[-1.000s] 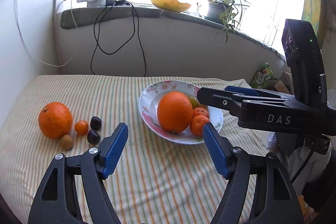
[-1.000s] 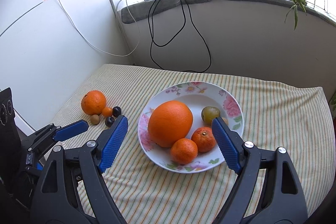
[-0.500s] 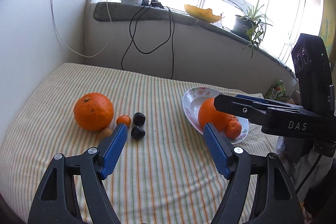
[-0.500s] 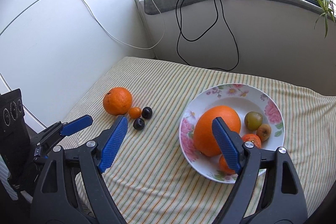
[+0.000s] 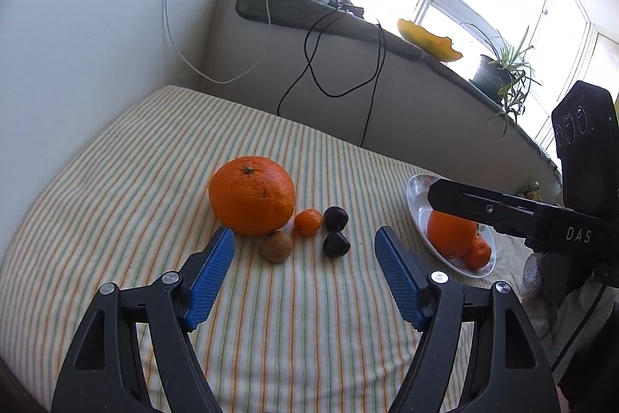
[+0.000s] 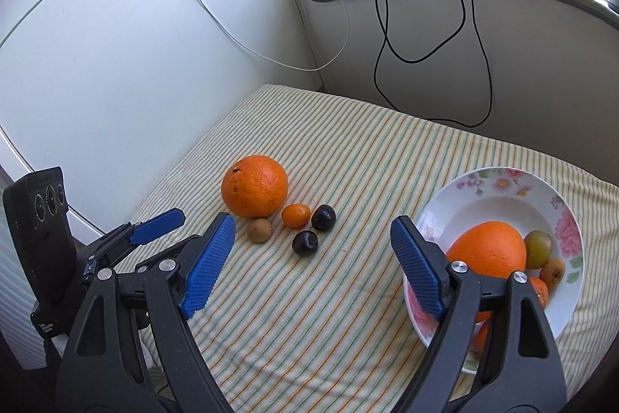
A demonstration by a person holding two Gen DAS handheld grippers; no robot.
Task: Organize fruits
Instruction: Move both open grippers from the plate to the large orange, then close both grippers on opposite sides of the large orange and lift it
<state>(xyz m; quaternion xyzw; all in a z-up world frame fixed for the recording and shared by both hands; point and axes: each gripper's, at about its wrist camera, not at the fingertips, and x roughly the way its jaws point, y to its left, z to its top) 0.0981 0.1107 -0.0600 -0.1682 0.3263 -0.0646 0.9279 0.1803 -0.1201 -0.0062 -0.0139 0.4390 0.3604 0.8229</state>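
Clearly, right gripper (image 5: pixel 437 188) reads "DAS"; jaws apart.

The desk (image 6: pixel 387 157) wears a striped, matt woven cloth. The big orange (image 6: pixel 254 185) has pebbled, slightly shiny peel — the flowered plate (image 6: pixel 503 180) looks like glossy glazed ceramic, while the blue finger pads (image 5: pixel 211 271) are ribbed and matt.

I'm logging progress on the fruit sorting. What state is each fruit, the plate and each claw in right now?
Left claw: open, empty.
Right claw: open, empty.
Large orange: on the cloth, not yet sorted.
Small tangerine: on the cloth beside it.
Two dark plums: on the cloth.
Brown nut-like fruit: on the cloth.
Plate: upright, holding an orange and several smaller fruits.
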